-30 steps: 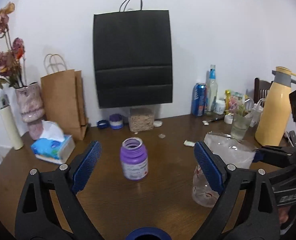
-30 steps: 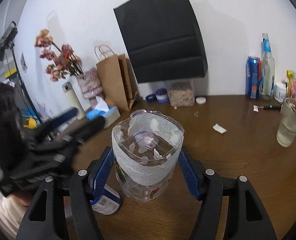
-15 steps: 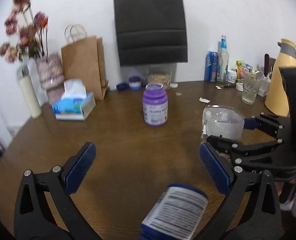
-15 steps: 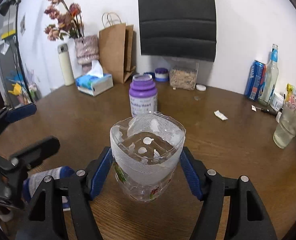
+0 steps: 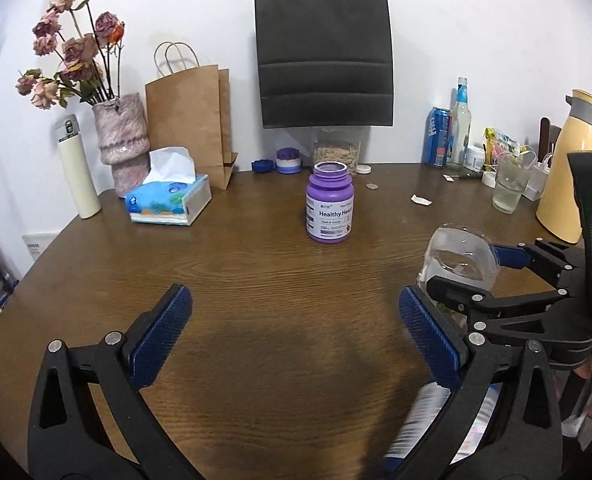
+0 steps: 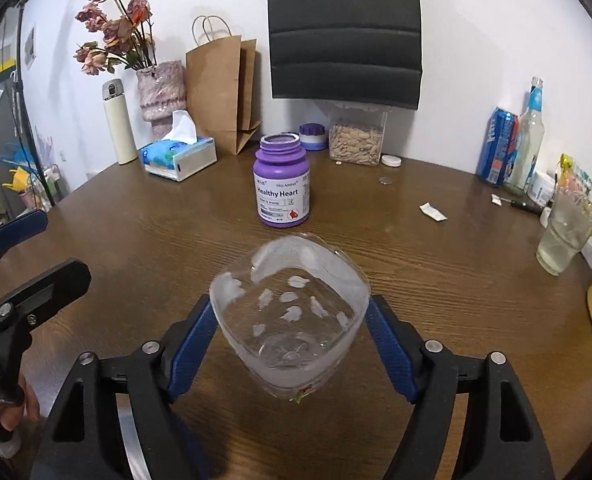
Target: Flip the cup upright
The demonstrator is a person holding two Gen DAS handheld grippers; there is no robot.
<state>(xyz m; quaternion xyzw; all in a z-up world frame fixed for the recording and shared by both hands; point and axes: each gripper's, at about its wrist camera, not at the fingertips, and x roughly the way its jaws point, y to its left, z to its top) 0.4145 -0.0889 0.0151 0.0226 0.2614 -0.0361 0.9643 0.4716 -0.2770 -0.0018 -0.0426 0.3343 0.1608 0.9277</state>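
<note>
A clear glass cup [image 6: 290, 312] with white petal prints is held between the blue pads of my right gripper [image 6: 292, 344], its open mouth facing up and toward the camera, just above the wooden table [image 6: 416, 280]. It also shows in the left wrist view [image 5: 460, 258], held by the right gripper [image 5: 496, 276] at the right. My left gripper [image 5: 296, 340] is open and empty over the table's near part, left of the cup.
A purple open bottle [image 5: 329, 208] stands mid-table. A blue-lidded bottle [image 5: 428, 428] lies near the front edge under the left gripper's right finger. A tissue box [image 5: 168, 202], vase, paper bags, can, glass [image 5: 508, 190] and yellow thermos [image 5: 572, 168] line the back and right.
The right gripper has tilted the cup so its mouth faces more upward and lowered it. The left gripper has shifted left and back; the lying bottle now sits at its lower right.
</note>
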